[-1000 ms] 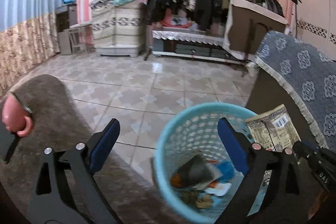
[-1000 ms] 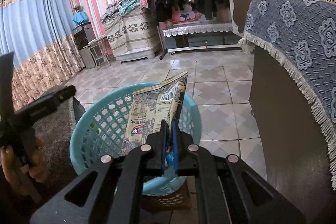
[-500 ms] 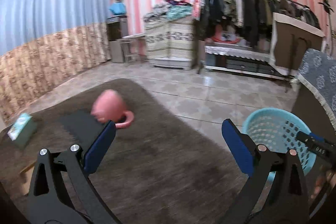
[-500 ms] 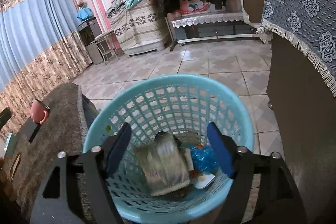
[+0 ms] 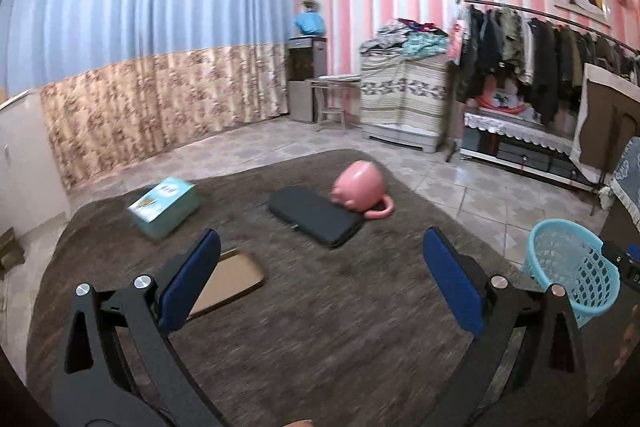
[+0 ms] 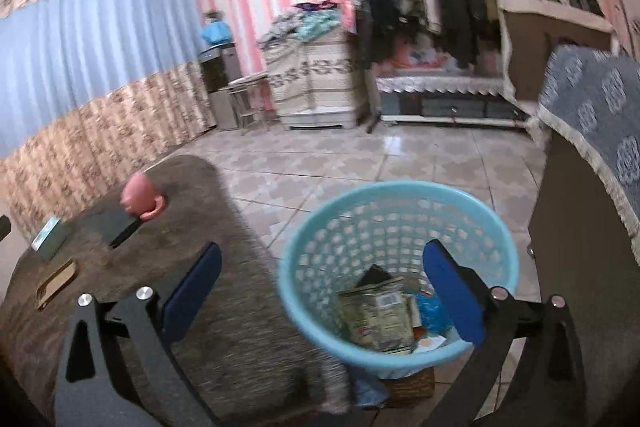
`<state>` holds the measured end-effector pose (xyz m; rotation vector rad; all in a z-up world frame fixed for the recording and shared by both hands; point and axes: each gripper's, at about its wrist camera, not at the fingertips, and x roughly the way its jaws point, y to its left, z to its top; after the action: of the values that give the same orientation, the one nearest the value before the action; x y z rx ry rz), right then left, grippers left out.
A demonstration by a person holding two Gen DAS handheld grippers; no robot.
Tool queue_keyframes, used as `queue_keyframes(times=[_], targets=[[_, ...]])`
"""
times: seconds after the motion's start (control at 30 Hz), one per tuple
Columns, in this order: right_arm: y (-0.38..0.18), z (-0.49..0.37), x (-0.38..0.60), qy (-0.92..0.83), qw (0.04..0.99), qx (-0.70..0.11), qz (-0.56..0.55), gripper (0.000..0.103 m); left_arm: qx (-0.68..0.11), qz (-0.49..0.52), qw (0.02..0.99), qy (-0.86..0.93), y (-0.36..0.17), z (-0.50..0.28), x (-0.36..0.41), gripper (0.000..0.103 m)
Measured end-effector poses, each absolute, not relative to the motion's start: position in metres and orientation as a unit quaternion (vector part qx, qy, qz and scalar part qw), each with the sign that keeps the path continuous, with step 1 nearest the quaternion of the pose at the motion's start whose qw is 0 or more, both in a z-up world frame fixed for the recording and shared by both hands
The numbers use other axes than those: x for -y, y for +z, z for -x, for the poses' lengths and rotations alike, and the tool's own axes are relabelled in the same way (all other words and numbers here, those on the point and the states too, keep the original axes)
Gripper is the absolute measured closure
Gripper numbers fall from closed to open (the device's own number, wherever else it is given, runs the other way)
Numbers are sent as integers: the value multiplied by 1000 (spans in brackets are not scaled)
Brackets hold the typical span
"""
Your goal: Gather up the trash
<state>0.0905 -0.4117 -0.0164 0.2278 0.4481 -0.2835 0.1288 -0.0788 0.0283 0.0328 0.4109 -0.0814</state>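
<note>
Since a sec ago, the snack wrapper had left the right gripper & lay inside the blue basket on other trash, so that drop looked done. Right gripper's fingers stood wide apart, holding nothing, above the basket's near rim. Left gripper, also spread wide & empty, had swung from the basket to the brown table, likely scanning for more trash. Toward the table's far edge: pink mug tipped over, touching a black case; teal box near the left edge.
</note>
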Motion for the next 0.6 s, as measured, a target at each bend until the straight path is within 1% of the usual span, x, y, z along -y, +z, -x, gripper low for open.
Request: queue_keyframes(times=[0.17,0.37,0.6], targets=[[-5,-81,368,-110,969,-214,-61,5,-210,2,977,-32,23,-106,53,5],[2,-63,338,-85,973,-207,-48,5,-205,-19,978,-39,11,-78,47,5],[-3,-39,311,-66,976,-207,-29,4,-211,-16,976,-50,-10,-48,47,5]])
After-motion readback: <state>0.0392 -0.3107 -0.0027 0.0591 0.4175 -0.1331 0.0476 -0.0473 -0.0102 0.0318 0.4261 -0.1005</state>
